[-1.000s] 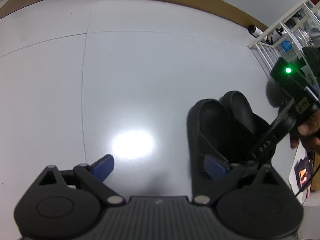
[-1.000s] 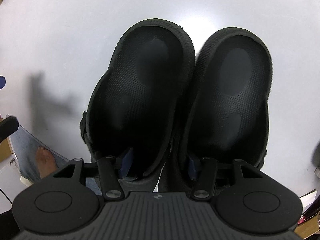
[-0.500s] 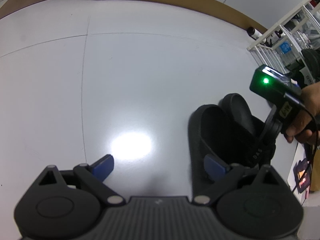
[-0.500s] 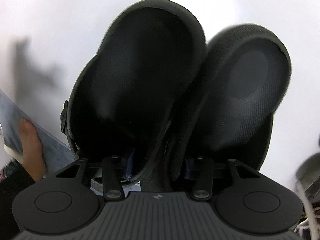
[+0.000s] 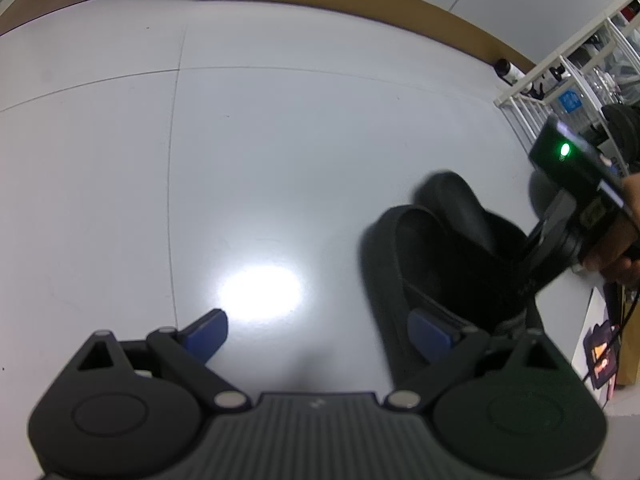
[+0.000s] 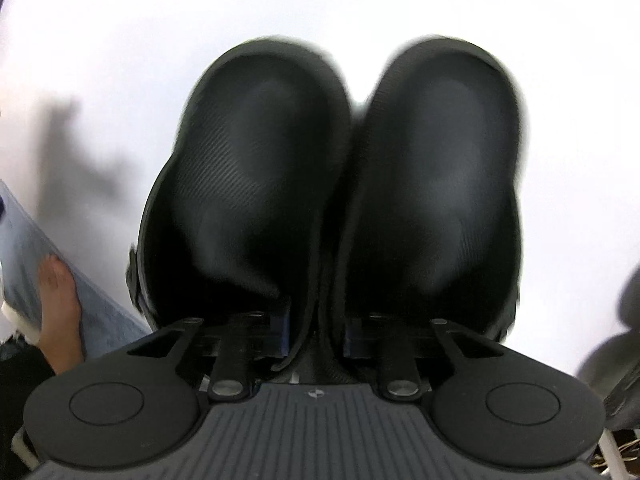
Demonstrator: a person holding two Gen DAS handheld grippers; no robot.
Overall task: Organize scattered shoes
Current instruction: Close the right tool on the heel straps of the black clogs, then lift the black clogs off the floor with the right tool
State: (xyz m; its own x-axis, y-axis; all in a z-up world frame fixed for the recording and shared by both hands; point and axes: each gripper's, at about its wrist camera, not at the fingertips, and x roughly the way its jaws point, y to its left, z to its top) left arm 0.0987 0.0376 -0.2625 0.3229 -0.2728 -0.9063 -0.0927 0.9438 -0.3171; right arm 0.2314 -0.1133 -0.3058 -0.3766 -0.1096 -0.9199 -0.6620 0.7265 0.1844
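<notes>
We find the right gripper point(image 6: 316, 334) pinching both clogs point(image 6: 256, 184) together by their inner walls above the floor point(image 5: 280, 140), the left gripper point(image 5: 320, 332) spread and idle; placement remains.

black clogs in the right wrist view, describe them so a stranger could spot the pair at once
On the pale glossy floor, look where the right tool points. Its fingers pinch the touching inner walls of two black clogs, side by side. Nothing else there is black, rounded and paired.
</notes>
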